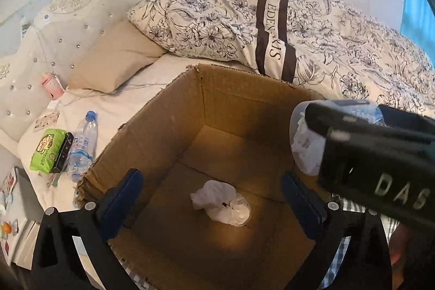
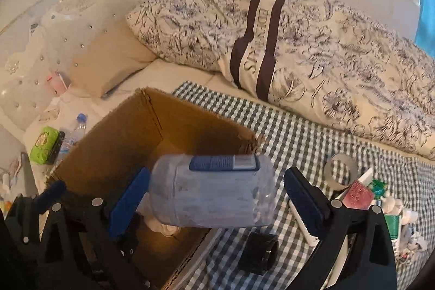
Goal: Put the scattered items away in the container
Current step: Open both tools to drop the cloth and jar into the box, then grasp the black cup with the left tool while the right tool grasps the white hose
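An open cardboard box [image 1: 244,102] stands on the bed, and a crumpled white tissue in a clear cup [image 1: 221,204] lies on its floor. My left gripper [image 1: 216,195] hangs open over the box with nothing between its fingers. A clear plastic jar with a blue label [image 2: 214,192], blurred, lies sideways between the fingers of my right gripper [image 2: 214,197] above the box's right rim [image 2: 244,139]. The left finger [image 2: 130,200] touches the jar and the right finger [image 2: 304,200] stands a little apart from it. In the left wrist view the jar [image 1: 304,143] shows white paper inside.
A water bottle [image 1: 81,143] and a green tissue pack [image 1: 47,146] lie left of the box. On the checked cloth [image 2: 285,121] right of the box are a black tape roll [image 2: 258,253], a grey tape roll [image 2: 339,170], a white comb [image 2: 301,224] and several small items. A floral duvet [image 2: 339,59] lies behind.
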`<state>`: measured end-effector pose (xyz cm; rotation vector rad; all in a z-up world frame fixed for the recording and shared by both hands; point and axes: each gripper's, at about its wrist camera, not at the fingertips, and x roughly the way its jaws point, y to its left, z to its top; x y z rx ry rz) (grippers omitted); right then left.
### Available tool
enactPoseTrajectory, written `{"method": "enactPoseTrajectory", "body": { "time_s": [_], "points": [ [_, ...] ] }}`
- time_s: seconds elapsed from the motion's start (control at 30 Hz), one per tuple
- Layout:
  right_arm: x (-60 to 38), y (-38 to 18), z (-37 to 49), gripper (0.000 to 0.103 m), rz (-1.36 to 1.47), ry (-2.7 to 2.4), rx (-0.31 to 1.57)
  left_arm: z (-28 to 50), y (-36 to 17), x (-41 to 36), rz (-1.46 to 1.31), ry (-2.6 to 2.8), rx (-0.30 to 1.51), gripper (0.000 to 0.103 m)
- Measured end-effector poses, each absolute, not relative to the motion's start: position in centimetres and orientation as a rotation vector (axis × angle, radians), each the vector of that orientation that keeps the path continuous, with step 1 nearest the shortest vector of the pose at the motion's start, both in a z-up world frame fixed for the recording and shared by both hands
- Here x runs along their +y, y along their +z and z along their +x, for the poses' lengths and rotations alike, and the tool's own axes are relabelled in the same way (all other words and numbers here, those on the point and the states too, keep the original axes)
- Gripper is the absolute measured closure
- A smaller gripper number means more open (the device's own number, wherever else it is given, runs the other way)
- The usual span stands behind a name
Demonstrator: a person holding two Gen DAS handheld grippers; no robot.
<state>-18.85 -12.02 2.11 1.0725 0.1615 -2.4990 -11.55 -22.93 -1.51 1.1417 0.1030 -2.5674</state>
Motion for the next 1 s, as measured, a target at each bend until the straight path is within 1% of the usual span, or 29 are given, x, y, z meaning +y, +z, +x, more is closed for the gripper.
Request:
{"method": "enactPoseTrajectory", "body": {
  "time_s": [0.23,0.43,0.57,0.77,0.9,1.0],
  "points": [
    [-13.8,2.5,-19.0,0.002,1.089,-2.35,0.047,-9.8,-0.9,-23.8,1.123,-2.521,0.146,0.0],
    [-11.1,4.4,-16.8,0.002,1.022,-2.398,0.008,-9.1,-0.5,-23.8,1.118,-2.525,0.137,0.0],
    [-6.7,6.6,-14.9,0.002,0.967,-2.482,0.02,-8.7,0.9,-22.1,1.098,-2.565,0.101,0.0],
    [1.8,9.9,-10.6,0.002,0.893,-2.671,0.117,-7.1,4.6,-16.8,1.019,-2.679,0.07,0.0],
    [8.3,9.0,-6.9,0.001,0.917,-2.77,0.193,-5.6,5.3,-12.6,0.987,-2.741,0.031,0.0],
    [12.7,6.3,-4.5,0.001,0.981,-2.79,0.198,-4.7,4.0,-10.1,1.013,-2.776,0.061,0.0]
  ]
}}
